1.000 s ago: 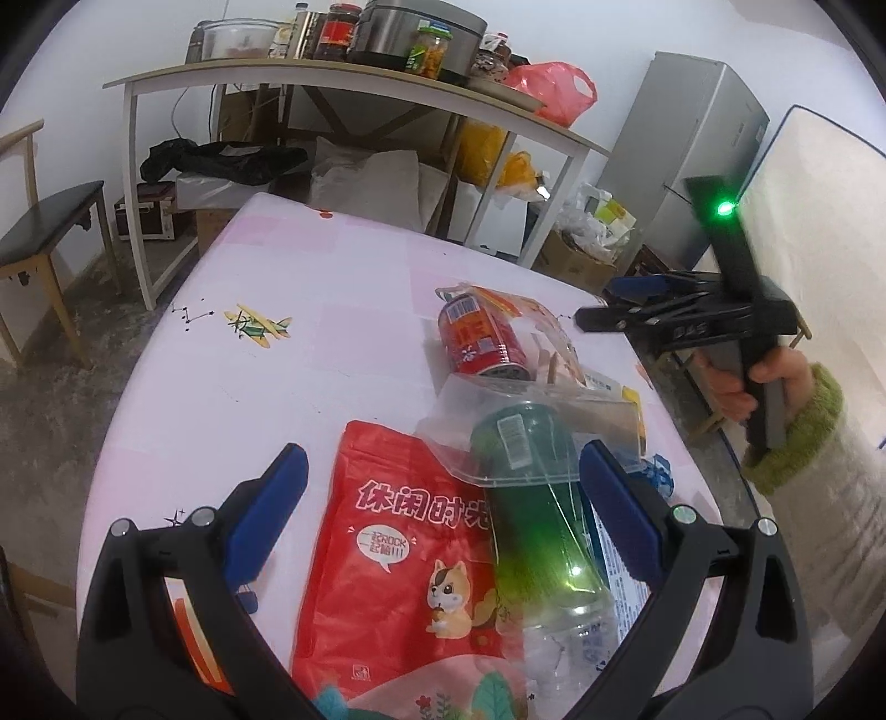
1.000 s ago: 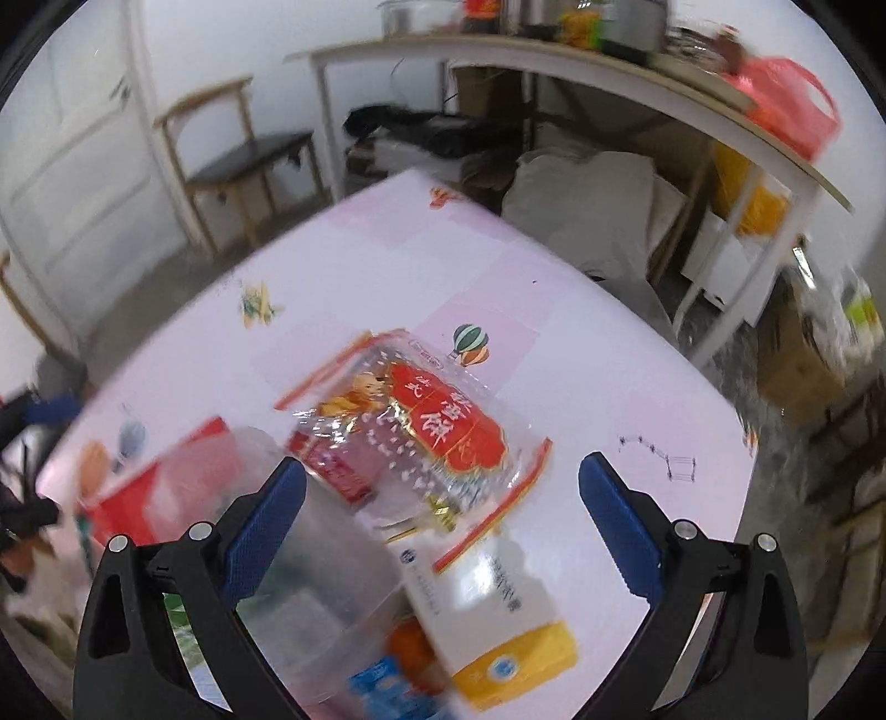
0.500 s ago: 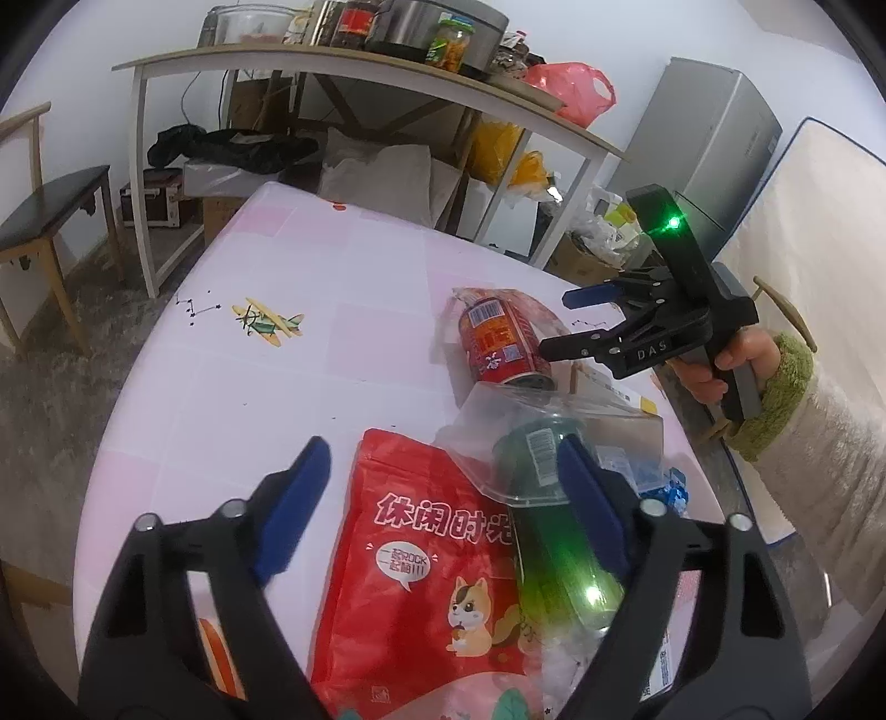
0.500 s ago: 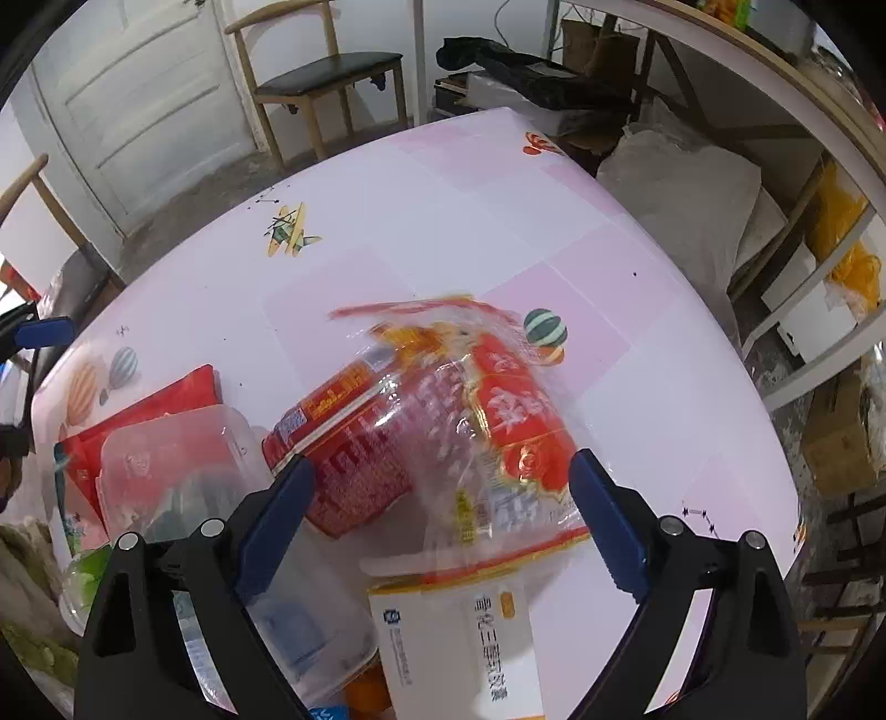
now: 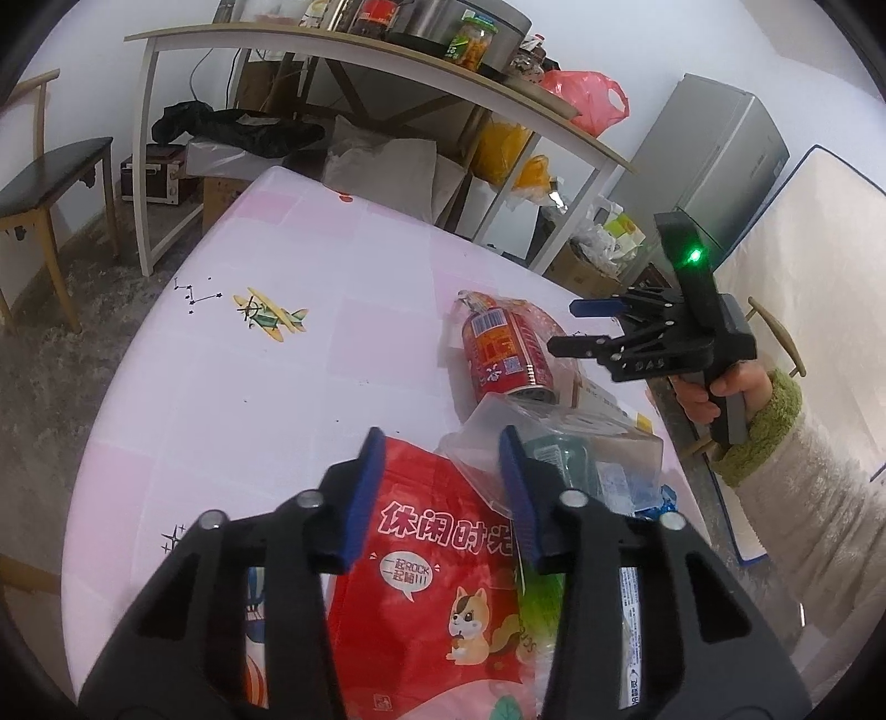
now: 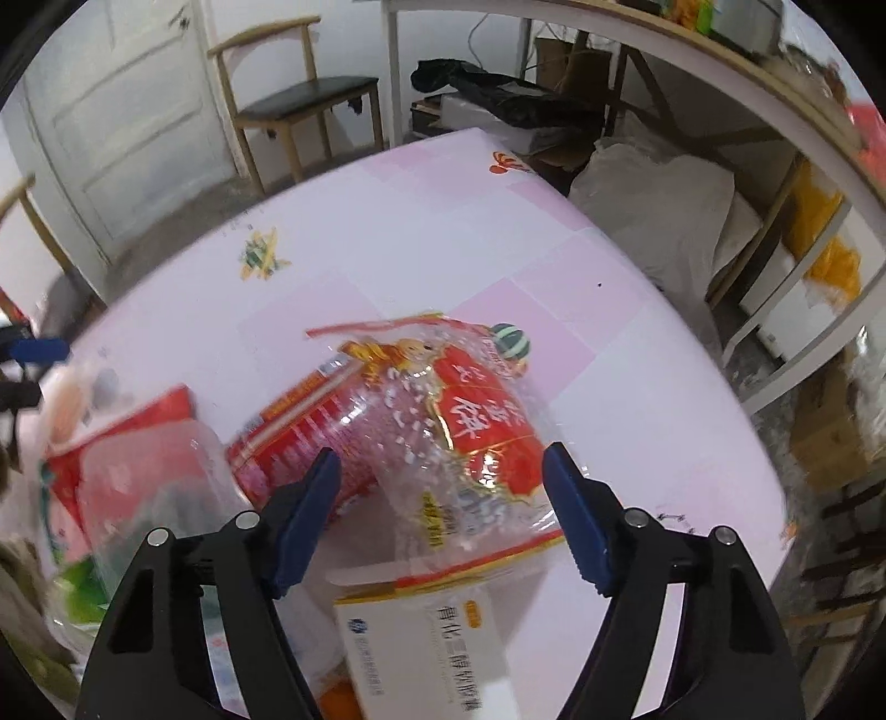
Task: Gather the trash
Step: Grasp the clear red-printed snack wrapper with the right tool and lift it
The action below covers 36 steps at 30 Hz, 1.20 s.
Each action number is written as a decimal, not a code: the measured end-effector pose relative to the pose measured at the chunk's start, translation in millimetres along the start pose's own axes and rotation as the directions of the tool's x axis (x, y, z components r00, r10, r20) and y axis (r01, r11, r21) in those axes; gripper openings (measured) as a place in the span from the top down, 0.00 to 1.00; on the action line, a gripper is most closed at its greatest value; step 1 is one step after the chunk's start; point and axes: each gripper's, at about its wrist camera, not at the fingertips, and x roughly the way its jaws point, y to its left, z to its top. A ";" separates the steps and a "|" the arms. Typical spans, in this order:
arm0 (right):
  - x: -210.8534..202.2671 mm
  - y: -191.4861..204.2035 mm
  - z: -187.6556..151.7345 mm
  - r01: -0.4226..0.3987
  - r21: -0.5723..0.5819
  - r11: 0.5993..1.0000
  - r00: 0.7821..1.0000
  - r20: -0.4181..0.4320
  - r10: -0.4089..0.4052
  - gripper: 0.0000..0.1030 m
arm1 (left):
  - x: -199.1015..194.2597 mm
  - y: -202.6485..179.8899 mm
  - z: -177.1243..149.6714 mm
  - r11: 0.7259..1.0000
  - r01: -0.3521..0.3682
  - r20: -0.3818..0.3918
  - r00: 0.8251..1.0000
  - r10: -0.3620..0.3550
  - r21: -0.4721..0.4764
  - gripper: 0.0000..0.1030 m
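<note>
While left gripper closes, green bottle mostly hidden

White walls enclose the room, and a grey, rough floor runs around the counter, which wears a pink-and-white checked cloth with small cartoon prints. Behind it a long white-legged shelf table bears jars and a steel pot, with boxes and bags stacked beneath. A wooden chair with a dark seat stands by a white panelled door. A grey fridge sits in the corner beside an upright white panel
</note>
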 end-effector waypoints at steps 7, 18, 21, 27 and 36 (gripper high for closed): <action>25.2 1.6 5.6 0.020 -0.074 0.997 0.997 -0.079 -0.026 0.47 | -1.5 4.2 -1.2 1.000 0.004 -0.006 1.000 -0.005 -0.018 0.85; 2.5 -33.5 -7.7 -0.053 0.176 0.983 0.997 0.068 0.041 0.79 | 16.6 4.8 17.8 0.999 0.010 -0.024 1.000 -0.011 -0.034 0.90; -11.2 -53.4 -16.4 -0.098 0.294 0.951 0.988 0.141 0.058 0.81 | 18.6 3.9 22.8 0.999 0.015 -0.022 1.000 -0.016 -0.033 0.90; -36.8 -103.4 -46.9 -0.238 0.555 0.797 0.952 0.295 0.080 0.83 | 20.3 4.0 25.3 0.999 0.011 -0.029 1.000 -0.012 -0.038 0.90; -96.0 -117.7 -90.7 -0.309 0.670 0.675 0.906 0.424 -0.006 0.83 | 10.9 2.9 26.7 0.998 0.010 -0.024 1.000 -0.011 -0.060 0.90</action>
